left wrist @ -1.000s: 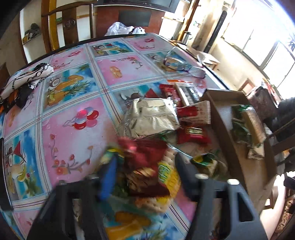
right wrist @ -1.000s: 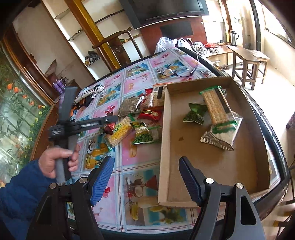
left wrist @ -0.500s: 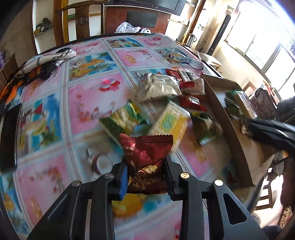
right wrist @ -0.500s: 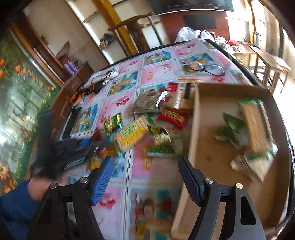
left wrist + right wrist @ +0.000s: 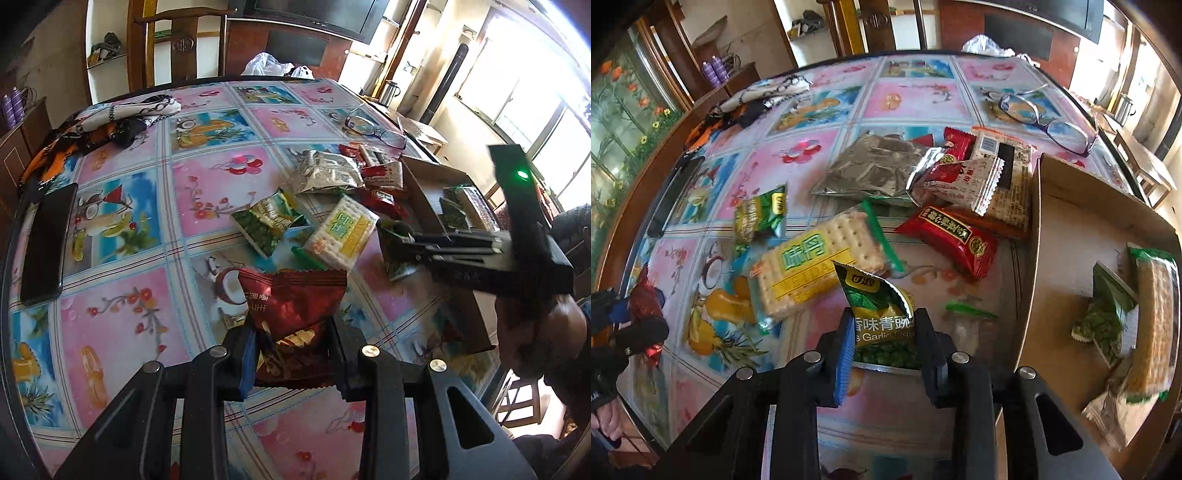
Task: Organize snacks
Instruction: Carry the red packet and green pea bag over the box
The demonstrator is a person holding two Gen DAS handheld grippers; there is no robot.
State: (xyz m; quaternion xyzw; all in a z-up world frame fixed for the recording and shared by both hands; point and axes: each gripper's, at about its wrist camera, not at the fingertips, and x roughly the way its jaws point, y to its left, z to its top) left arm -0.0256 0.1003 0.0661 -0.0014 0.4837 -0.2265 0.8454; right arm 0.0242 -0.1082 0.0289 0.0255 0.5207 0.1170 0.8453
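Since a second ago my right gripper [image 5: 884,341] has dropped from above the brown cardboard tray [image 5: 1067,236] onto a green foil pea packet [image 5: 877,314], jaws closing on it. My left gripper [image 5: 291,356] stays clamped on a dark red crinkled snack packet [image 5: 293,299], lifted off the table; tray lies right of both.

We saw a tablecloth [image 5: 905,99] checked in pink and blue squares printed with flowers, fruit and cocktails. The packet [image 5: 291,295] in the left gripper [image 5: 291,354] was dark red with gold print. The pea packet [image 5: 879,314] was green and yellow, the cracker pack [image 5: 816,266] pale with a yellow-green label, the box [image 5: 1067,229] plain brown, and one pad [image 5: 845,354] blue.
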